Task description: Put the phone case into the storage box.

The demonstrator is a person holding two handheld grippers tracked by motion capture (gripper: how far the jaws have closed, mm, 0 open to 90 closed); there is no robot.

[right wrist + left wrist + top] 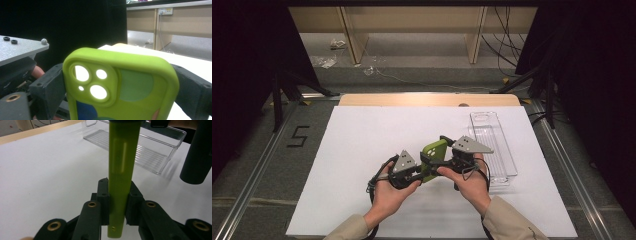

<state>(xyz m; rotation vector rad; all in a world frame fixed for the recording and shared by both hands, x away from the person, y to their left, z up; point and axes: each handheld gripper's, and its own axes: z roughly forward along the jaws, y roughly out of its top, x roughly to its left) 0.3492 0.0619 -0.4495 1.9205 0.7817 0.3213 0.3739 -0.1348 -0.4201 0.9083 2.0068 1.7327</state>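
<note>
A lime-green phone case (pixel 435 149) with camera cut-outs hangs above the white table between both hands. My left gripper (pixel 426 167) comes in from the left and is shut on it. In the left gripper view the case (pixel 122 165) stands edge-on, its thin sides pinched between the pads (pixel 103 202). My right gripper (pixel 443 152) reaches in from the right. In the right gripper view the case (pixel 140 85) faces the camera, and the jaws stand wide with a pad against each long side edge (pixel 50 82).
A clear plastic tray (pixel 492 150) lies on the white table sheet (pixel 362 145) just right of my hands, and it appears behind the case as the ribbed tray (pixel 155 150). Shelving legs and cables are on the floor beyond the far edge.
</note>
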